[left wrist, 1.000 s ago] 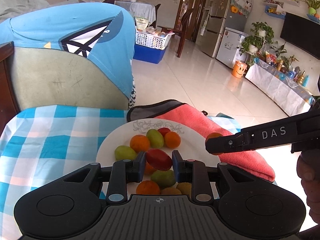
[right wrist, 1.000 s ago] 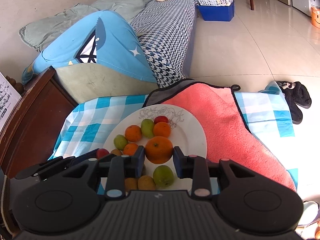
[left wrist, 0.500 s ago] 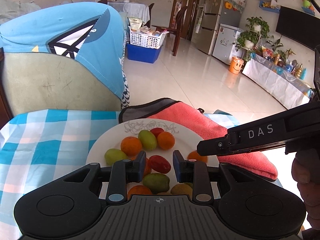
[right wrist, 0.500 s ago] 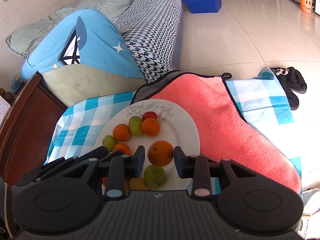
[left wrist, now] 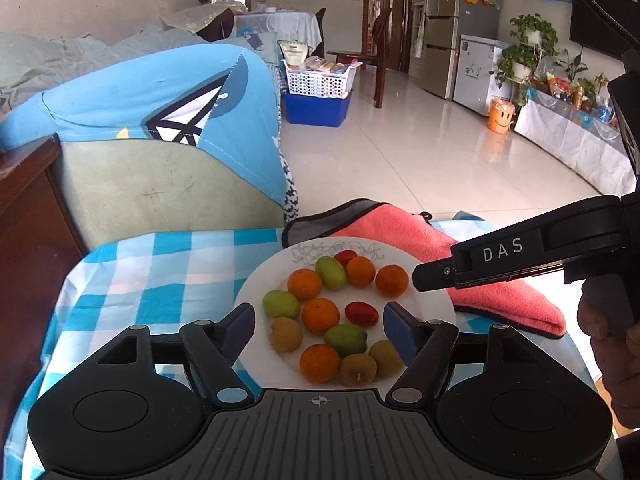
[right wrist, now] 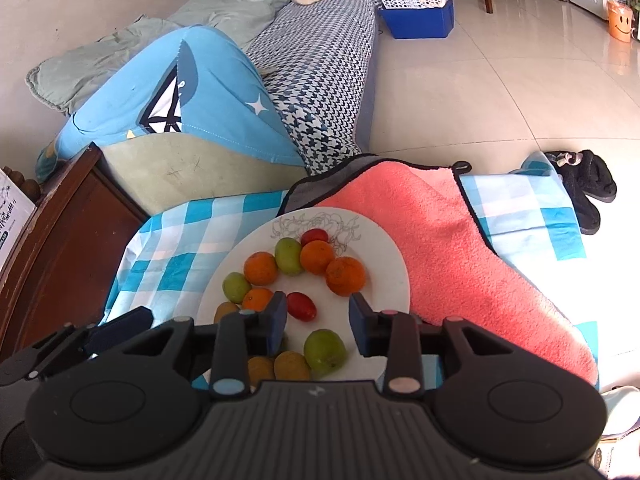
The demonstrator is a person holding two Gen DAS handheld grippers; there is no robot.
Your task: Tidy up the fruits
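- Right now I read this as a release step: both fruits I carried appear set down on the plate (left wrist: 256, 280), which sits on the checked desk (left wrist: 160, 272).
- My left tongs (left wrist: 319, 322) are opening wide, nothing pinched; the red fruit (left wrist: 361, 313) lies loose between them at 12 o'clock.
- My right tongs (right wrist: 318, 318) are opening too, empty; the big orange (right wrist: 345, 275) rests just beyond, at 1 o'clock.
- Next, I judge, I must find any fruit still off the plate; none shows.
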